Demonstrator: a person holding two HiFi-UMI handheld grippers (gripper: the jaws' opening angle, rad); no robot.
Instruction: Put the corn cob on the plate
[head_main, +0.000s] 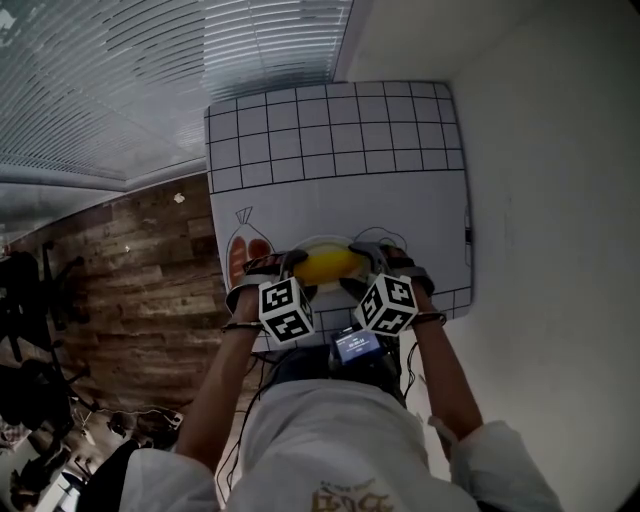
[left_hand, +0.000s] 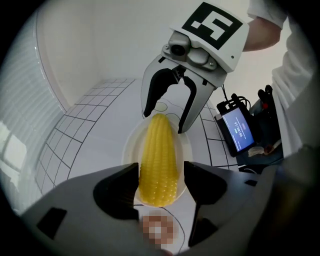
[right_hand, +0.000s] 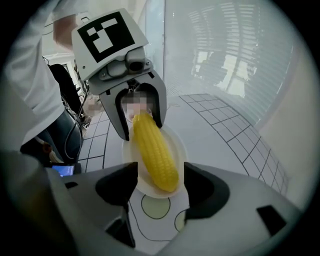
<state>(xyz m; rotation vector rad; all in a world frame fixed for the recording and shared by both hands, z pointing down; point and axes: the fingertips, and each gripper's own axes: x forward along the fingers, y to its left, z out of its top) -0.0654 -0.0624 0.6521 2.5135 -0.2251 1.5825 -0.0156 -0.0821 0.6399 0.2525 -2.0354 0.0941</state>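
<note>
Corn cob (left_hand: 158, 160), one, lies lengthwise on one white plate (right_hand: 176, 142) atop the gridded mat (head_main: 330, 130). Left gripper (left_hand: 161, 167) and right gripper (right_hand: 160, 169) straddle its opposite ends, jaws wide apart, gripping nothing.

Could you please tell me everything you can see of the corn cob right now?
The corn cob is bright yellow with neat rows of kernels. It is glossy like plastic, has no husk, and tapers toward one end. It lies flat along a small white plate on the printed table mat. Its ends sit between the open jaws of the left gripper and the right gripper. Neither seems to press on it.
</note>
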